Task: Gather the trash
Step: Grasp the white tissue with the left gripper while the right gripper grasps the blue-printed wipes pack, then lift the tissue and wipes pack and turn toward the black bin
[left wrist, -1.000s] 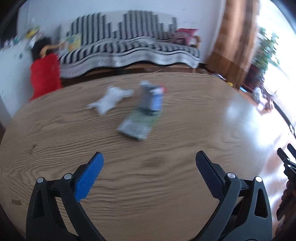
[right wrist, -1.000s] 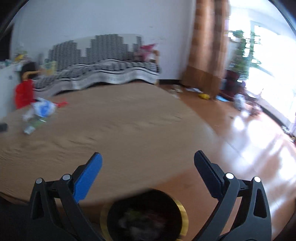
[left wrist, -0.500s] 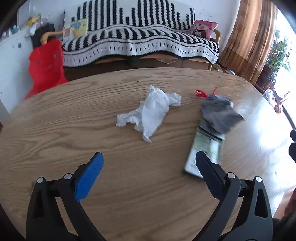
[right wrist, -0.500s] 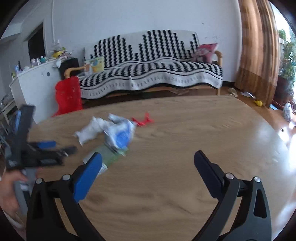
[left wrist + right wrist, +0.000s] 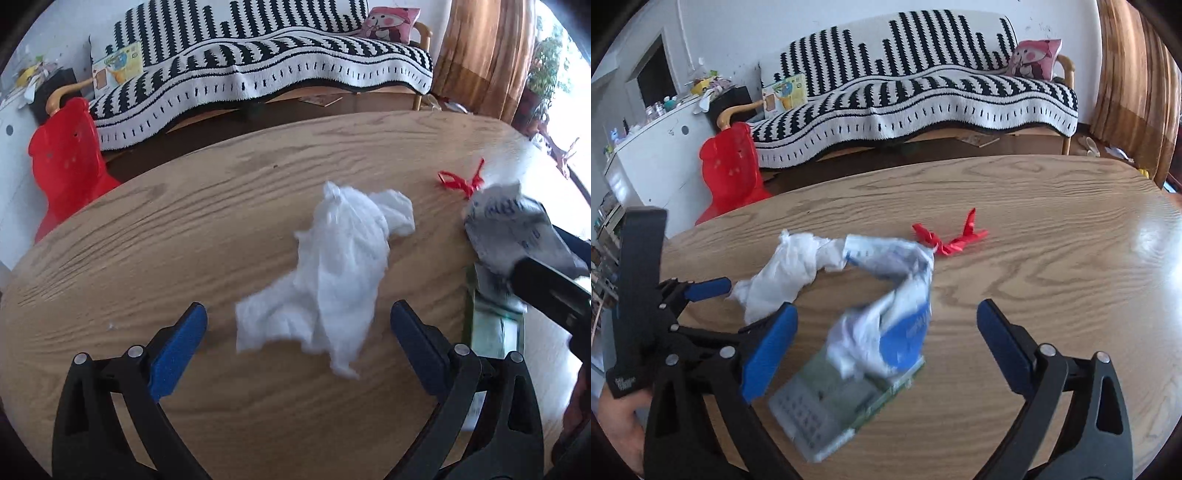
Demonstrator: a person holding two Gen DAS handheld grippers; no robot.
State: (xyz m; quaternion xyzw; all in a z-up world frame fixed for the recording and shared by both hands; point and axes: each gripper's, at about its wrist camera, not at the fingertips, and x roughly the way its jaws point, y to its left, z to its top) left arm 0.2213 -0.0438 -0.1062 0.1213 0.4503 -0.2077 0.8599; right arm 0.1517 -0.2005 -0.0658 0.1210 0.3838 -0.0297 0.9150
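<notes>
The wooden desk (image 5: 1052, 266) carries the trash in one loose cluster near its middle, with bare wood all round and its edges well away, so both tools have room to come in. The left tool (image 5: 295, 332) gapes wide and empty round the white tissue (image 5: 343, 266). The right tool (image 5: 886, 332), jaws just narrowing yet wide, brackets the crumpled wrapper (image 5: 894, 310) on the flat carton (image 5: 842, 398) without gripping; the red ribbon (image 5: 949, 236) lies beyond.

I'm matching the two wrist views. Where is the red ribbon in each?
Left wrist: red ribbon at upper right, beyond the white tissue.
Right wrist: red ribbon near centre, above the crumpled wrapper.
Shared landmark: the striped sofa behind the table.
</notes>
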